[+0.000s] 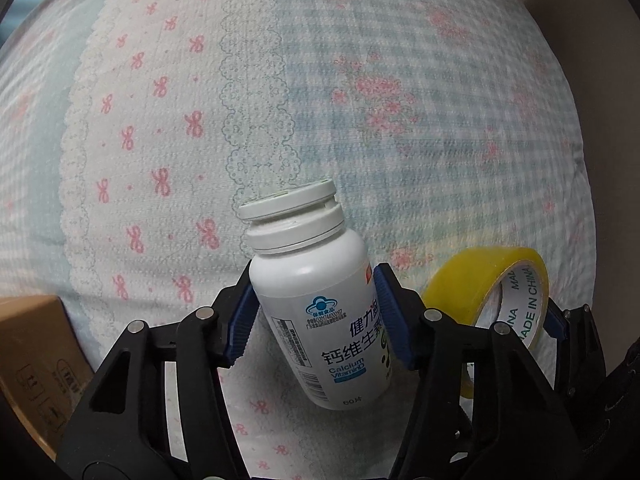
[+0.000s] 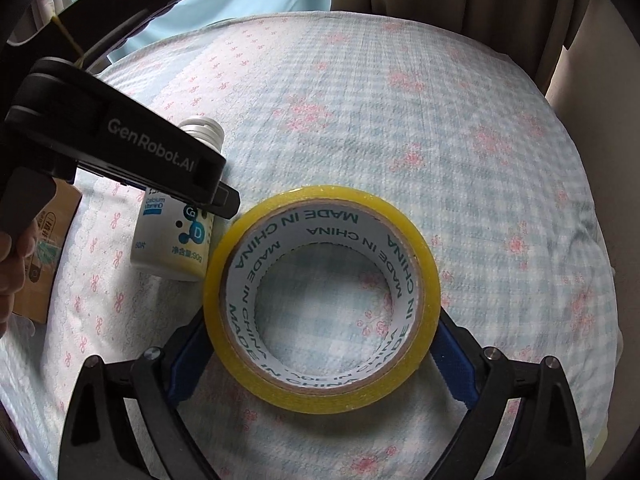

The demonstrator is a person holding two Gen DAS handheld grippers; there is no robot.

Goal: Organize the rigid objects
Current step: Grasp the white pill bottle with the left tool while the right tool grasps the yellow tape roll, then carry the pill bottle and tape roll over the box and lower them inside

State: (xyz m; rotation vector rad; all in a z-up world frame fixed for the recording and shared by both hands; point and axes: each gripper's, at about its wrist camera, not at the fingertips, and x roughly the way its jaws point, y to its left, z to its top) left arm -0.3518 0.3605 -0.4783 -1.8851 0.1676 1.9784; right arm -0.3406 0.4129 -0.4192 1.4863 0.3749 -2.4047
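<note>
My left gripper is shut on a white calcium vitamin bottle, tilted with its cap away from me, above the quilt. The bottle also shows in the right wrist view, partly hidden by the left gripper's body. My right gripper is shut on a yellow roll of tape, gripped across its outer rim with its hole facing the camera. The tape also shows in the left wrist view, close to the right of the bottle.
A bed with a blue-checked, pink-flowered quilt fills both views. A brown cardboard box sits at the left edge, also seen in the right wrist view. Beige curtains hang beyond the bed.
</note>
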